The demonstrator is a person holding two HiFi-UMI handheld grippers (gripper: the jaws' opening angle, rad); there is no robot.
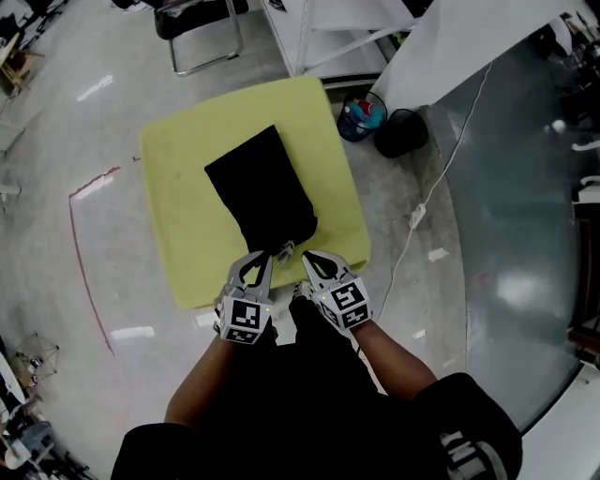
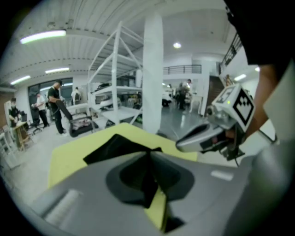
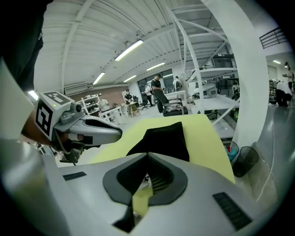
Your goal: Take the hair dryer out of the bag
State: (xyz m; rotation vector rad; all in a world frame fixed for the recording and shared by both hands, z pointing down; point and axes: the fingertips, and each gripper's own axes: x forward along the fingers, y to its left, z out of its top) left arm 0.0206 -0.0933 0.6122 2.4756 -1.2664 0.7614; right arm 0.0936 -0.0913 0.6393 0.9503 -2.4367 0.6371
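Note:
A black cloth bag lies flat on a yellow-green table, its near end gathered by the table's front edge. No hair dryer shows; the bag hides whatever it holds. My left gripper hangs just over the bag's near end, jaws shut and empty. My right gripper hovers beside it to the right, also shut and empty. The bag shows ahead in the left gripper view, and the bag in the right gripper view too. Each gripper view also catches the other gripper.
A dark waste bin and a blue-lined bin stand on the floor right of the table. A white cable runs along the floor there. A chair stands behind the table. White shelving and several people are farther off.

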